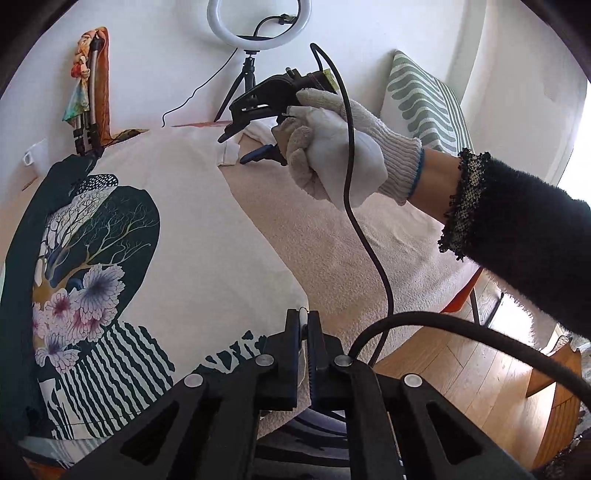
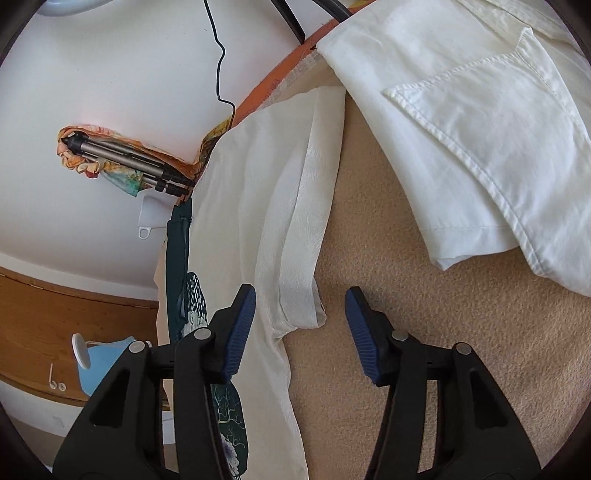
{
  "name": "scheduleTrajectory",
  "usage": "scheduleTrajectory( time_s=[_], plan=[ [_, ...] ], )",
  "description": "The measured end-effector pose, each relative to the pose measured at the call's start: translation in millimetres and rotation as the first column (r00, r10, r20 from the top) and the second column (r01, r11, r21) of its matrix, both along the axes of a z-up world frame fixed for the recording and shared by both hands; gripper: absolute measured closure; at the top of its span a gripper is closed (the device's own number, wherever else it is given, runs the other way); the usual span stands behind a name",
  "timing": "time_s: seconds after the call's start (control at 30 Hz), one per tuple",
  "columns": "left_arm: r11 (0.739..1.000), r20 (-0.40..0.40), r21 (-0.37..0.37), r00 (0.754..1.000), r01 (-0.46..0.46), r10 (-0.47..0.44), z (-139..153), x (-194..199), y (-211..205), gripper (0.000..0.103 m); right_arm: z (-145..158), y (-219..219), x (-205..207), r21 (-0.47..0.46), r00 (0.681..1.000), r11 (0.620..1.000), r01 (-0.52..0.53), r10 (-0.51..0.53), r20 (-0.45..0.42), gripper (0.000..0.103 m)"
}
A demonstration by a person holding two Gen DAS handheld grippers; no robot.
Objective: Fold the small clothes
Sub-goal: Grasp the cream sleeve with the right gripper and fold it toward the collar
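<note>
Now printed shirt [image 1: 192, 236] between left jaws.

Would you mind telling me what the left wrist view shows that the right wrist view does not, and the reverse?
Only the left wrist view shows the left gripper shut on the printed shirt, the gloved hand, the ring light and the striped cushion. Only the right wrist view shows the plain white garment and a blue jug. Both show the printed shirt's sleeve, the right gripper open beside it, the beige cover and the folded tripod.
</note>
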State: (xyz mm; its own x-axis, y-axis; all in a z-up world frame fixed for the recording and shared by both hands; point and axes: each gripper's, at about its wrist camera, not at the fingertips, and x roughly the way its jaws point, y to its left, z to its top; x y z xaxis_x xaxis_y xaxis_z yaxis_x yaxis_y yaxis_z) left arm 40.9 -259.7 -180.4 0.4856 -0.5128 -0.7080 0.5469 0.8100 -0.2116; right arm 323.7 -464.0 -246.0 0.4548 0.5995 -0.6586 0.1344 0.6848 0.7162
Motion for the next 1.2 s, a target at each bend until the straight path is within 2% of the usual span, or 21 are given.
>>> scheduleTrajectory(
  time_s=[0.07, 0.1, 0.13, 0.17, 0.3, 0.53, 0.87, 1.03, 1.2],
  plan=[
    [1.0, 0.005, -0.006, 1.0, -0.001, 0.001, 2, -1, 2, 0.103, -3, 2, 4, -0.003, 1.0, 1.0, 0.015, -0.015, -0.01, 0.064],
    [1.0, 0.006, -0.01, 1.0, -0.002, 0.002, 3, -2, 3, 0.103, -4, 1, 7, 0.01, 1.0, 1.0, 0.018, -0.018, -0.014, 0.074],
    [1.0, 0.004, -0.016, 1.0, -0.003, 0.003, 3, -2, 5, 0.103, -6, 2, 8, 0.027, 1.0, 1.0, 0.016, -0.015, -0.02, 0.091],
    [1.0, 0.0, -0.025, 1.0, -0.005, 0.005, 4, -2, 8, 0.103, -6, 3, 11, 0.035, 1.0, 0.999, 0.013, -0.012, -0.028, 0.095],
    [0.998, -0.012, -0.064, 1.0, -0.02, 0.02, 7, -3, 19, 0.103, 18, 5, 12, -0.057, 0.999, 0.997, 0.042, -0.04, 0.035, 0.097],
    [0.986, -0.058, -0.152, 0.996, -0.068, 0.06, 7, 0, 45, 0.103, 49, 42, 23, -0.281, 0.997, 0.96, -0.016, 0.036, 0.064, 0.098],
    [0.956, -0.093, -0.244, 0.985, -0.164, 0.145, 10, -4, 98, 0.103, 92, 121, 30, -0.441, 0.978, 0.891, -0.105, 0.174, 0.118, 0.098],
    [0.94, -0.105, -0.265, 0.975, -0.216, 0.195, 11, -8, 130, 0.103, 98, 173, 35, -0.513, 0.96, 0.844, -0.156, 0.251, 0.121, 0.098],
    [0.928, -0.106, -0.262, 0.964, -0.264, 0.244, 10, -12, 159, 0.103, 89, 226, 39, -0.571, 0.943, 0.793, -0.213, 0.319, 0.092, 0.098]
  ],
)
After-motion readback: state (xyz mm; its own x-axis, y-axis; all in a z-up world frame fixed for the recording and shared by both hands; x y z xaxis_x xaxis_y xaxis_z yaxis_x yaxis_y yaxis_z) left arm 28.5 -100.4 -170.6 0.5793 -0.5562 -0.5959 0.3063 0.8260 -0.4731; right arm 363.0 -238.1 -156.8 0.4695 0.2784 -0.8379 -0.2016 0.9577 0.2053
